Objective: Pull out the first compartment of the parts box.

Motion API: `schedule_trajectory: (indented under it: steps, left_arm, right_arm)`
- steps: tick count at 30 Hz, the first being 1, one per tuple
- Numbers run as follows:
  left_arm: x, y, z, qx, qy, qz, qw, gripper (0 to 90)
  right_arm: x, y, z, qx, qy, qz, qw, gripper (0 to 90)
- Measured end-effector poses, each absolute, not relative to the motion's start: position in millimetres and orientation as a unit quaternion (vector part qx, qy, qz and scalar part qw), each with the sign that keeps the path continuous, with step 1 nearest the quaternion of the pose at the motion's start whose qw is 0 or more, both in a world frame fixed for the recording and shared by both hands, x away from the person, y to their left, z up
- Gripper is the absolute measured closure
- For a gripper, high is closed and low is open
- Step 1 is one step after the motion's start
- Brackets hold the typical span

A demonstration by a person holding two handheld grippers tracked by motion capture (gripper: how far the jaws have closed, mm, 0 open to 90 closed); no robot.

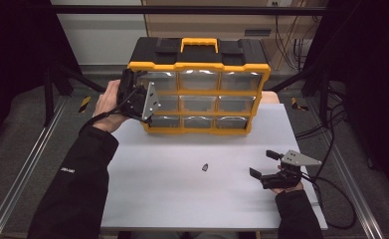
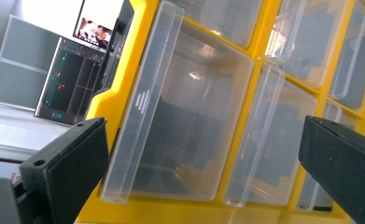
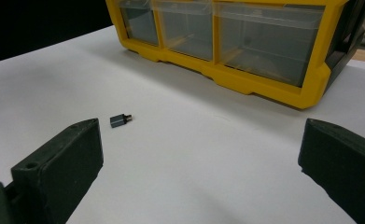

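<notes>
A yellow and black organizer (image 1: 199,84) with clear drawers stands upright at the back of the white table (image 1: 172,199). My left gripper (image 1: 141,95) is open at its left column of drawers. In the left gripper view the wide-apart jaws of the left gripper (image 2: 201,140) frame a clear drawer (image 2: 180,107) that sticks out slightly. A small dark grey adapter (image 1: 205,167) lies alone mid-table. My right gripper (image 1: 263,164) rests low at the right, open and empty. In the right gripper view the adapter (image 3: 120,120) lies ahead of the right gripper (image 3: 201,135), near its left jaw, with the organizer (image 3: 264,84) behind.
Metal rails run along both sides of the table. Black cables (image 1: 331,149) trail over the floor at the right. A lit monitor (image 2: 96,23) stands far behind the organizer in the left gripper view.
</notes>
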State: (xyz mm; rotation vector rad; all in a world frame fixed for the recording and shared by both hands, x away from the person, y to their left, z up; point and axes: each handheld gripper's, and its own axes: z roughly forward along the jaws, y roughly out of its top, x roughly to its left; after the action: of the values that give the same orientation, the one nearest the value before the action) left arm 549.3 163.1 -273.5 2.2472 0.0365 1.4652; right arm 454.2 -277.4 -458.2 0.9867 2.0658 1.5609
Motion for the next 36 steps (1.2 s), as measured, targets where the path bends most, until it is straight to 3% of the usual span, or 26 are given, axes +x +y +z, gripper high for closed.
schedule_trajectory:
  steps: [18, 36]
  left_arm:
    - [559.6, 160.1, -280.0, 0.802, -0.029, 0.564, 0.193, 4.1]
    - [562.7, 160.2, -283.5, 0.783, -0.057, 0.593, 0.177, 15.8]
  right_arm:
    - [454.3, -277.3, -457.9, 0.349, 0.733, 0.554, 0.185, 0.4]
    - [454.4, -276.7, -458.1, 0.348, 0.734, 0.553, 0.183, 0.4]
